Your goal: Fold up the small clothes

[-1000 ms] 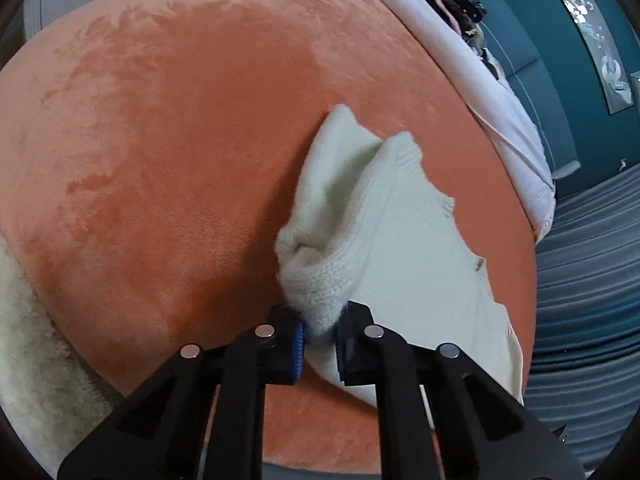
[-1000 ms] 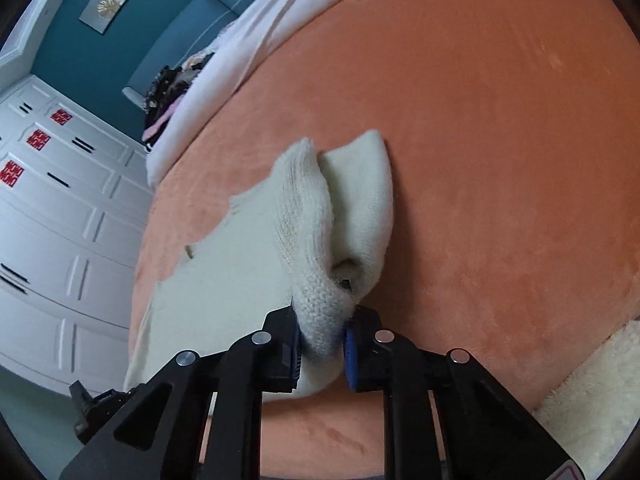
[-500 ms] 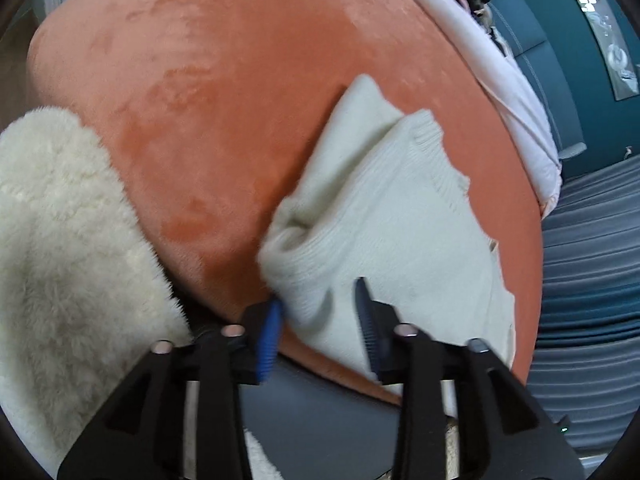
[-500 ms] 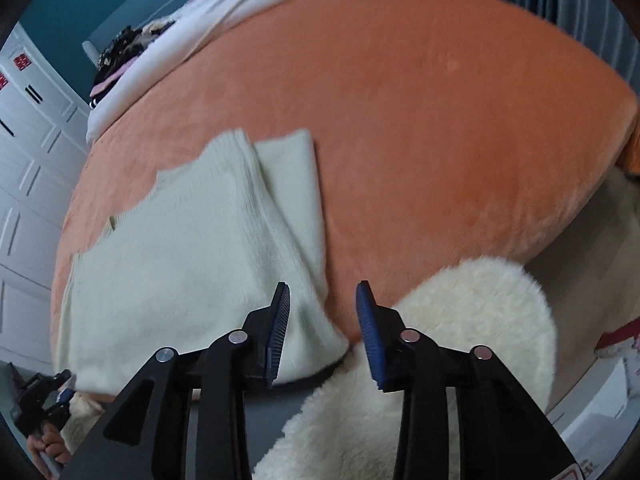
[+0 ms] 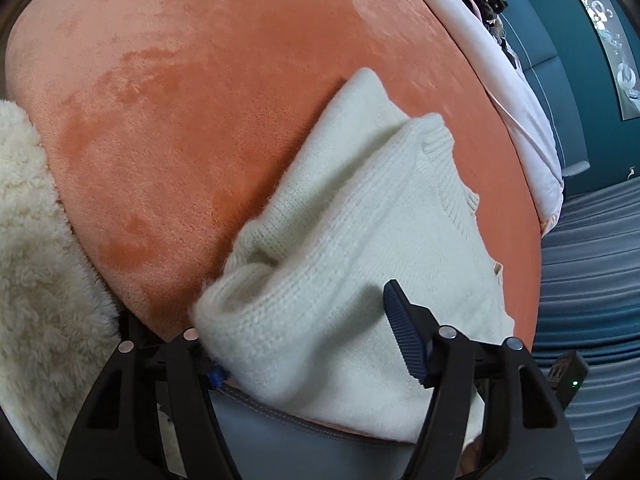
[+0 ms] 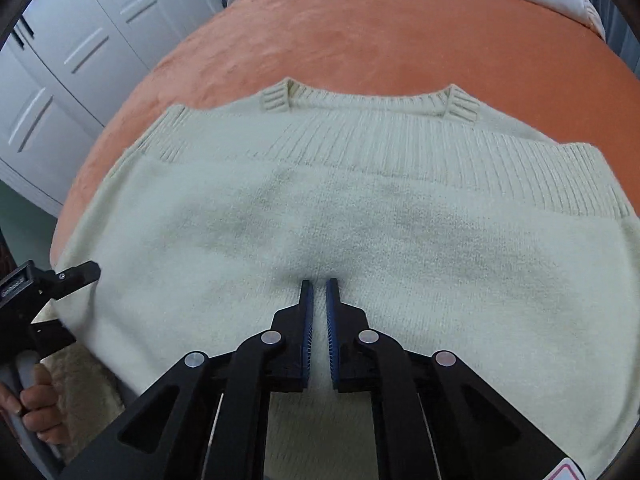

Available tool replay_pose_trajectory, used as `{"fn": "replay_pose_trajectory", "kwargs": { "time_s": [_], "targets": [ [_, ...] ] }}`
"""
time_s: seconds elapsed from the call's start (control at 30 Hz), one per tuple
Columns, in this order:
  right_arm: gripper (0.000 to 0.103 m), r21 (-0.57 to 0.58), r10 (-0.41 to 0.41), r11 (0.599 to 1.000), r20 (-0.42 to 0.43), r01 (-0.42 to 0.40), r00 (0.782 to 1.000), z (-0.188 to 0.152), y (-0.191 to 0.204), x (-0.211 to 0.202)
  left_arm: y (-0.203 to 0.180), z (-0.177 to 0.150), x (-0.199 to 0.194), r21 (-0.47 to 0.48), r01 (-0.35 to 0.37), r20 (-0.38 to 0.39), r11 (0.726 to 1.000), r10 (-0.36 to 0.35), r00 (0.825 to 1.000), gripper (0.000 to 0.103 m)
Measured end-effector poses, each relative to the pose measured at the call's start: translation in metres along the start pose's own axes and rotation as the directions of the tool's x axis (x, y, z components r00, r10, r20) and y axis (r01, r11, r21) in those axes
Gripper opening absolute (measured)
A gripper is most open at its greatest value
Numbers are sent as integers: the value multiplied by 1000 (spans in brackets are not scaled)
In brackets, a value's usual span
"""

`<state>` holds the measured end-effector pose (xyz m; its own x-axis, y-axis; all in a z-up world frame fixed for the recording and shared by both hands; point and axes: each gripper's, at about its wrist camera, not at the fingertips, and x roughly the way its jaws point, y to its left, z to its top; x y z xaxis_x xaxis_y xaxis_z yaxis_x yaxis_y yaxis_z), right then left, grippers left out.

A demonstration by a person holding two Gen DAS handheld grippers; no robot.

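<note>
Orange plush cushion (image 5: pixel 224 128) carries the folded cream sweater (image 6: pixel 340 216) at its near edge; left gripper (image 5: pixel 304 344) gapes wide around the fold, gripping nothing, right gripper (image 6: pixel 318 304) nearly closed, empty, likely smoothing.

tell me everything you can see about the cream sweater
The cream sweater is a fuzzy knit with ribbed bands, folded into layers and lying flat on the orange cushion, its near edge hanging over the front. The right gripper, nearly shut, presses its middle; the open left gripper straddles its rolled corner.
</note>
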<state>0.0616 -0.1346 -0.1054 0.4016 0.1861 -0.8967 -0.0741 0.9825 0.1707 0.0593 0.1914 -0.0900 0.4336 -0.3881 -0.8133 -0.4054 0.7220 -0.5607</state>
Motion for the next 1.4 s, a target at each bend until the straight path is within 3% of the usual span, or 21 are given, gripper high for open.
{"fn": "replay_pose_trajectory", "kwargs": {
  "time_s": [0.07,0.13,0.23,0.33,0.4,0.47,0.57,0.63,0.7,0.77,0.8,0.83,0.87,0.93,1.0,1.07,1.13,1.3,1.33,1.37,1.4],
  "targets": [
    [3,-4,-7,1000,-15,7,1000,3,3,-1,-2,2,-2,3,-2,3,1000,2,1000,45],
    [3,10,9,1000,-29,-9,1000,6,1,-3,-7,1,-7,14,5,21,1000,-6,1000,19],
    [3,85,95,992,-19,-93,995,6,-16,-5,-42,-3,-30,122,42,82,992,-53,995,16],
    [3,191,192,963,9,-190,981,7,-34,-9,-106,-19,-64,313,83,134,946,-131,982,16],
    [6,220,179,958,45,-184,983,4,-39,-22,-153,-40,-82,459,93,148,884,-180,972,15],
    [16,216,129,965,108,-150,986,-2,-49,-47,-197,-70,-93,594,118,129,796,-239,962,13],
    [16,278,127,943,212,-185,969,-22,-87,-92,-250,-123,-79,727,190,3,660,-281,960,13],
    [17,340,88,924,252,-173,964,-41,-120,-117,-270,-157,-49,778,233,-95,583,-258,962,13],
    [22,399,47,904,266,-154,963,-63,-150,-134,-279,-192,0,815,258,-195,519,-174,965,13],
    [28,459,29,876,259,-149,965,-80,-174,-142,-275,-220,51,842,243,-244,483,-61,968,17],
    [29,486,27,861,255,-152,967,-88,-183,-145,-267,-228,69,845,218,-247,489,-7,969,21],
    [31,508,34,846,249,-161,968,-94,-189,-146,-259,-232,75,844,195,-232,500,13,973,24],
    [33,516,44,839,251,-172,967,-97,-190,-148,-253,-235,71,851,188,-212,490,-7,977,27],
    [57,505,62,841,270,-196,961,-99,-186,-153,-247,-237,51,890,181,-181,418,-39,983,69],
    [72,479,104,844,294,-241,950,-93,-177,-153,-234,-236,28,915,136,-122,380,-61,991,87],
    [78,453,153,846,300,-282,941,-84,-170,-146,-218,-226,17,926,90,-78,368,-47,996,90],
    [82,439,194,845,280,-305,940,-67,-164,-127,-203,-218,19,924,32,-44,381,21,999,90],
    [82,452,254,843,142,-291,957,-42,-142,-76,-171,-193,37,865,-63,-18,497,155,988,90],
    [77,452,263,844,123,-290,957,-39,-136,-69,-168,-188,39,854,-71,-16,515,161,987,88],
    [65,440,261,852,114,-284,959,-36,-129,-66,-162,-183,38,850,-75,-12,522,160,987,84],
    [42,413,229,875,109,-254,967,-31,-120,-69,-160,-180,38,849,-80,-9,522,165,986,72]
  ]
}}
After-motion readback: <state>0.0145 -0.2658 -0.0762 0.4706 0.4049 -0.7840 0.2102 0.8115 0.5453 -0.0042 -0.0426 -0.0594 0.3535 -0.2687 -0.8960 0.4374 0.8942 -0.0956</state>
